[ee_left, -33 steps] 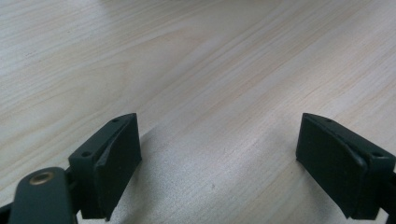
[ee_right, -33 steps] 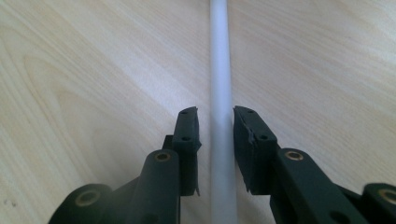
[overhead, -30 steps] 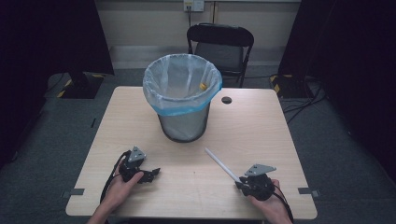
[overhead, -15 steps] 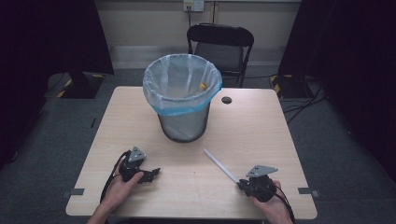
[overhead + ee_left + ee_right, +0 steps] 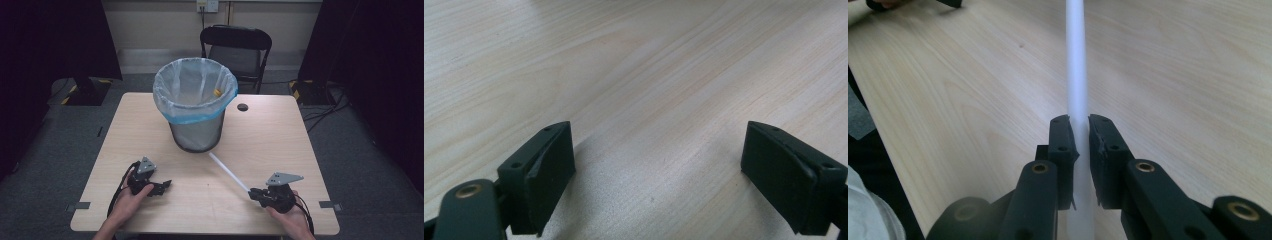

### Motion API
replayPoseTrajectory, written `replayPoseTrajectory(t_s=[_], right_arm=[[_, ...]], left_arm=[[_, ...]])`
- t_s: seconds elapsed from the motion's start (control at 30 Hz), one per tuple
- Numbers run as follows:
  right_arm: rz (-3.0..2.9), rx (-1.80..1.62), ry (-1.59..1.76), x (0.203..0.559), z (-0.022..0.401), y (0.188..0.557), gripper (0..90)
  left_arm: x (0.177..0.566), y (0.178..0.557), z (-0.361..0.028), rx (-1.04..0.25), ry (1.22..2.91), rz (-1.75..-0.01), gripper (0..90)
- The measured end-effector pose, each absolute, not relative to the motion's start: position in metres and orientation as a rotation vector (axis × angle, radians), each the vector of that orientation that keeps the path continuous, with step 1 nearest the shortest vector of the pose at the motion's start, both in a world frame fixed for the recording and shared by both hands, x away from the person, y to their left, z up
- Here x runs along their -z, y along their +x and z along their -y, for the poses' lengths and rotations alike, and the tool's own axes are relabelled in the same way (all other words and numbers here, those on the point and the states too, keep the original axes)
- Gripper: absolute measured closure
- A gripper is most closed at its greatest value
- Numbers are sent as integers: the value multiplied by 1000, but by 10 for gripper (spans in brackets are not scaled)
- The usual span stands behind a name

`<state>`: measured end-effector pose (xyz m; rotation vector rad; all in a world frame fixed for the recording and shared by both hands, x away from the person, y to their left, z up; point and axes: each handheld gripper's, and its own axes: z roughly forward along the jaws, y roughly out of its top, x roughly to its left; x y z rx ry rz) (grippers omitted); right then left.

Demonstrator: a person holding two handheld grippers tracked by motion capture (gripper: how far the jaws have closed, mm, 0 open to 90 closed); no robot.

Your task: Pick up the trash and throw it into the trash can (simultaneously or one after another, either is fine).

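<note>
My right gripper [image 5: 1077, 131] has its jaws pinched on one white tube [image 5: 1076, 60], which sits squarely between them and runs straight out ahead over the table [image 5: 280, 135]. In the high view its long axis slants from the gripper up and left, its far end pointing at the foot of the one lined waste bin [image 5: 195, 112]. My left gripper [image 5: 659, 160] rests near the front edge, jaws spread wide over bare wood.

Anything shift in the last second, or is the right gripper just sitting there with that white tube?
Barely anything. The right gripper stays shut on the white tube, which shifted very slightly nearer the person; its far end still points toward the trash bin. The left gripper stays open on the table, unmoved.
</note>
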<state>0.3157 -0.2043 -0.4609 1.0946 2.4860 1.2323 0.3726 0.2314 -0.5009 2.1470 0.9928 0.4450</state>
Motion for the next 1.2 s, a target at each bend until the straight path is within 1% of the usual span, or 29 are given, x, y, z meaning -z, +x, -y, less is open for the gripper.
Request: replayPoseTrajectory(t_s=[0.6, 0.83, 1.2], right_arm=[[-2468, -1373, 990, 435, 198, 315, 811], [-2482, -1413, 939, 430, 190, 316, 810], [-2460, -1519, 849, 408, 175, 320, 810]], left_arm=[[501, 373, -231, -445, 2147, -993, 135], [501, 373, -231, -445, 2147, -993, 135], [501, 373, -231, -445, 2147, -993, 135]])
